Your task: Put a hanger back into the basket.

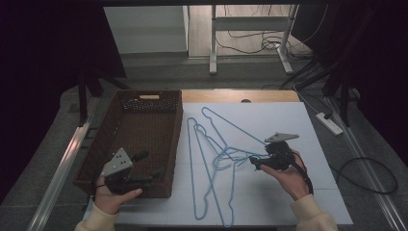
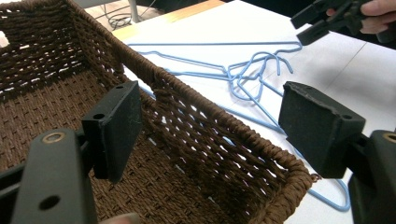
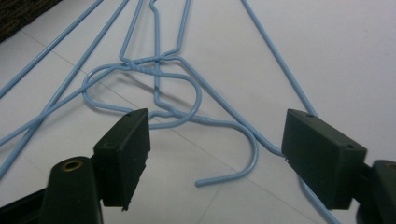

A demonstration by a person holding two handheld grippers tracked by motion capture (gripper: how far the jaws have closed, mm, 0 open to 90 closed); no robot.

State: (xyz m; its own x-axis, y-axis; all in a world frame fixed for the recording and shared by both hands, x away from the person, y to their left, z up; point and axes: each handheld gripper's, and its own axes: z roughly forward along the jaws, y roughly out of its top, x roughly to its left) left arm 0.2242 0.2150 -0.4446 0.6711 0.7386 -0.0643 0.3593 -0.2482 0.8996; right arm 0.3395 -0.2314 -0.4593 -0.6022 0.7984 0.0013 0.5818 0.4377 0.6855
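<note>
A: How far along?

B: Barely begun. The hangers [image 1: 216, 159] lie tangled on the desk [image 1: 288, 120], at three o'clock from the empty basket [image 1: 144, 101].

A: The tools?

B: The right tool [image 1: 255, 162] gapes wide by the hooks, holding nothing; the left tool [image 1: 151, 171] hangs wide over the basket.

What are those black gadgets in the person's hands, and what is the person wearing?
Each hand holds a black claw: the left claw and the right claw. Each has two flat, blocky black pads with small screw holes and a grey three-cornered plate on top. A black cable trails from the right one. The sleeves are cream-coloured.
</note>
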